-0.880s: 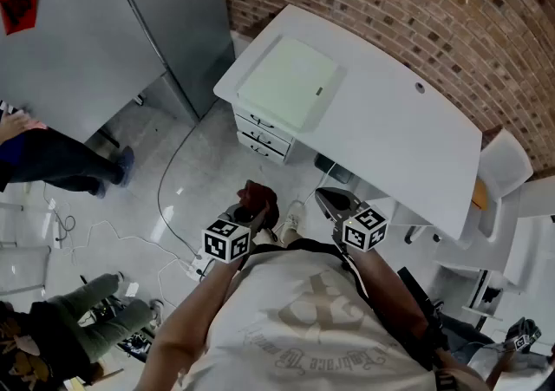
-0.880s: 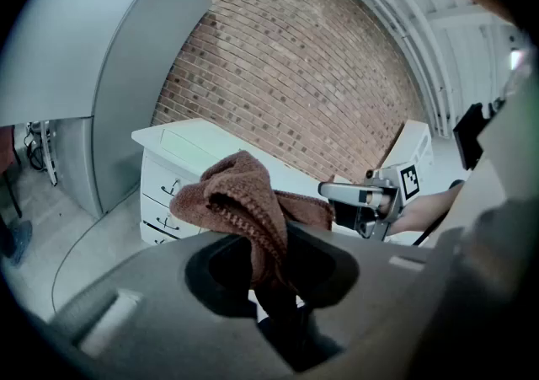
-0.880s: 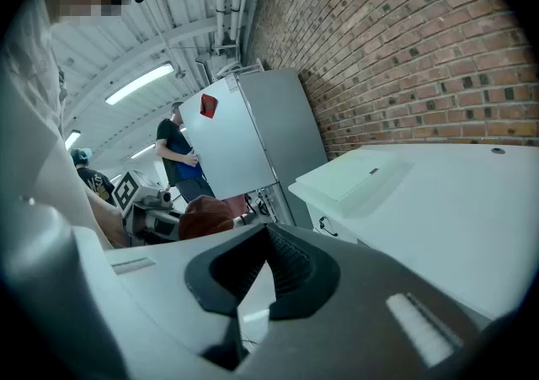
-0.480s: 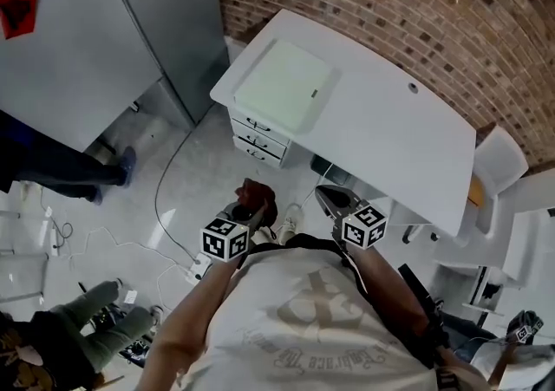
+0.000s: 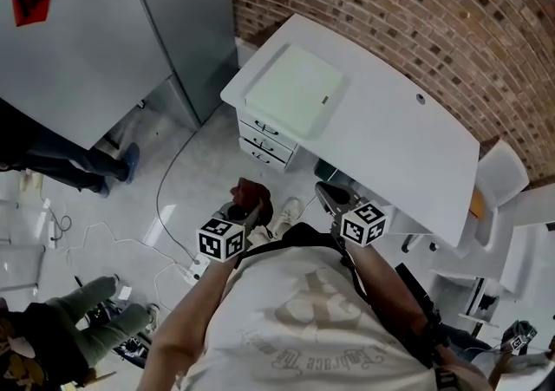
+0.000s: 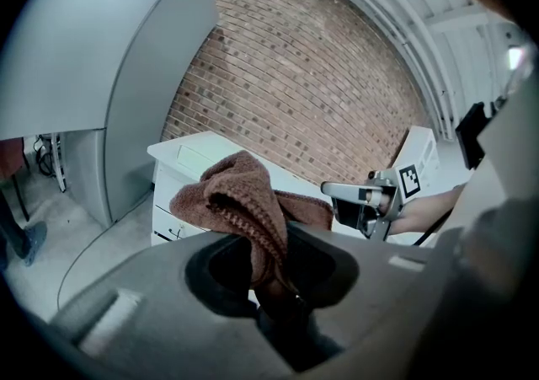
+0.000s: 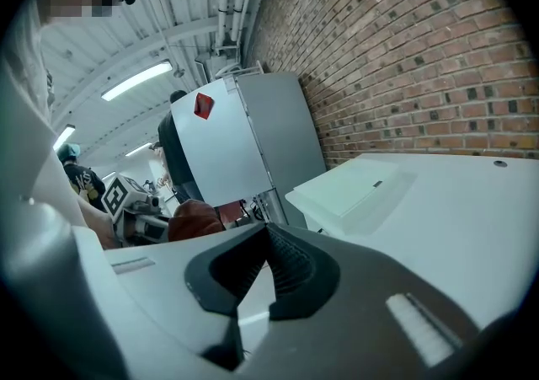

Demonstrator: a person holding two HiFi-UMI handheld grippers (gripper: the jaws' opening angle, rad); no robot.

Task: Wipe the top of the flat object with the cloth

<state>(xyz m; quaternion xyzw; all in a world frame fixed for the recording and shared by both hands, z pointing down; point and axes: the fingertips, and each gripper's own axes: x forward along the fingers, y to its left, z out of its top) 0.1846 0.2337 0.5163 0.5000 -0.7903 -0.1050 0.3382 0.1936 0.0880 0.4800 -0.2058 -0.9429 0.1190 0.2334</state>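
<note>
A flat pale slab (image 5: 295, 90) lies on the left end of the white desk (image 5: 408, 146), well ahead of both grippers. My left gripper (image 5: 245, 205) is held in front of my body, above the floor, shut on a bunched brown cloth (image 5: 252, 193). In the left gripper view the cloth (image 6: 242, 200) drapes over the jaws. My right gripper (image 5: 329, 198) is beside it, shut and empty. In the right gripper view its ribbed pads (image 7: 282, 262) meet, with the slab (image 7: 354, 188) beyond.
The desk has drawers (image 5: 264, 140) under the slab. A tall grey cabinet (image 5: 104, 34) stands left of the desk and a brick wall (image 5: 390, 8) behind it. A person's legs (image 5: 65, 168) are at the left. Cables (image 5: 169, 207) lie on the floor and a white chair (image 5: 503, 174) stands at the right.
The head view has shifted slightly, so the desk sits a little lower and further right. The person at the left has moved. Both grippers keep their places, with the cloth still held.
</note>
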